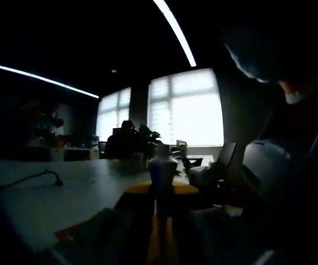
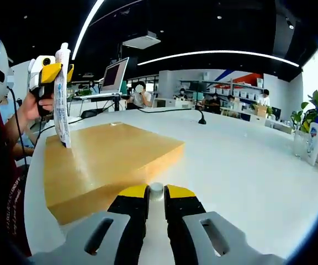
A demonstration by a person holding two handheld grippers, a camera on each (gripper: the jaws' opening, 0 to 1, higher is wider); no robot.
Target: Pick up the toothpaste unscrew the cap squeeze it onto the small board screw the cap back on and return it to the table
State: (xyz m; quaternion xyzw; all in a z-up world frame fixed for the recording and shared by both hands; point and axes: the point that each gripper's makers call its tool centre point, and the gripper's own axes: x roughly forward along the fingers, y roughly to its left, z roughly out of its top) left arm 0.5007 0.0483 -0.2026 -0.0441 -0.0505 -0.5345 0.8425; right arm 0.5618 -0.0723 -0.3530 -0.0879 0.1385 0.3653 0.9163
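The toothpaste tube (image 2: 63, 96), its print too small to read, hangs nozzle-down over the wooden board (image 2: 106, 165), pinched by the left gripper (image 2: 56, 72). The right gripper (image 2: 157, 194) nips the white cap (image 2: 157, 189) above the white table (image 2: 247, 165) in a dim office.

Matt wooden board (image 2: 101, 160), glossy white table (image 2: 247, 165), glossy plastic toothpaste tube (image 2: 62, 99).
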